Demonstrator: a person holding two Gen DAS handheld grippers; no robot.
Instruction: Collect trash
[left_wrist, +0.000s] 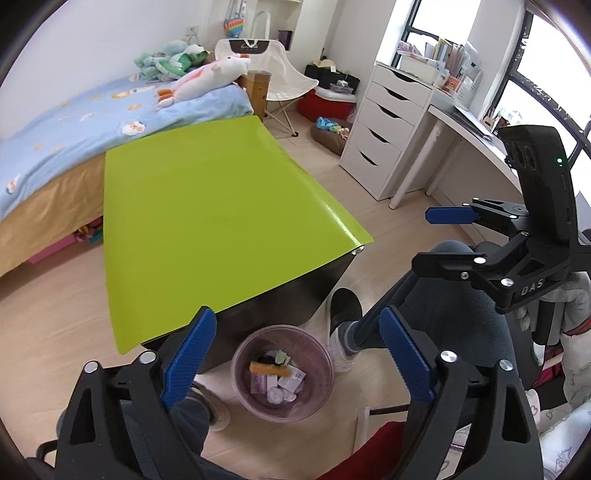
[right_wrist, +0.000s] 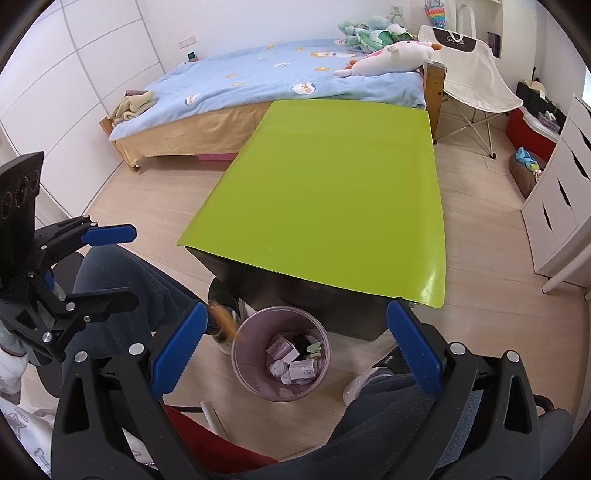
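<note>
Your left hand-held gripper (left_wrist: 297, 354) is spread wide with nothing between its blue-padded fingers (left_wrist: 188, 356), and it hangs above the round, translucent purple plastic wastebasket (left_wrist: 282, 373) on the pale wood floor (left_wrist: 55, 332). Your right hand-held gripper (right_wrist: 295, 349) is spread just as wide and grips nothing; in the left wrist view it sits off to the right (left_wrist: 448, 236), above your dark-trousered knee (left_wrist: 454, 295).

The wastebasket stands just beside the near end of the low black bench with the lime-green top (right_wrist: 332, 192), between your feet. Inside it lie small white and lilac printed cartons (right_wrist: 291, 360), crumpled white paper (right_wrist: 277, 367), a pale green piece (right_wrist: 314, 349) and, in the left wrist view, an orange strip (left_wrist: 266, 369). In the right wrist view a blurred orange object (right_wrist: 225, 323) shows just beside the right gripper's left finger, over the basket's near-left rim; you cannot tell whether it touches the finger.

The green bench top carries no objects. Behind it stands the wooden-framed bed with a light blue patterned quilt (right_wrist: 280, 81), with a white and pink plush toy (right_wrist: 391, 55) lying near its end. A white folding fabric chair (right_wrist: 472, 74) stands beside the bed, and a white chest of drawers (left_wrist: 384, 122) stands near the window.
</note>
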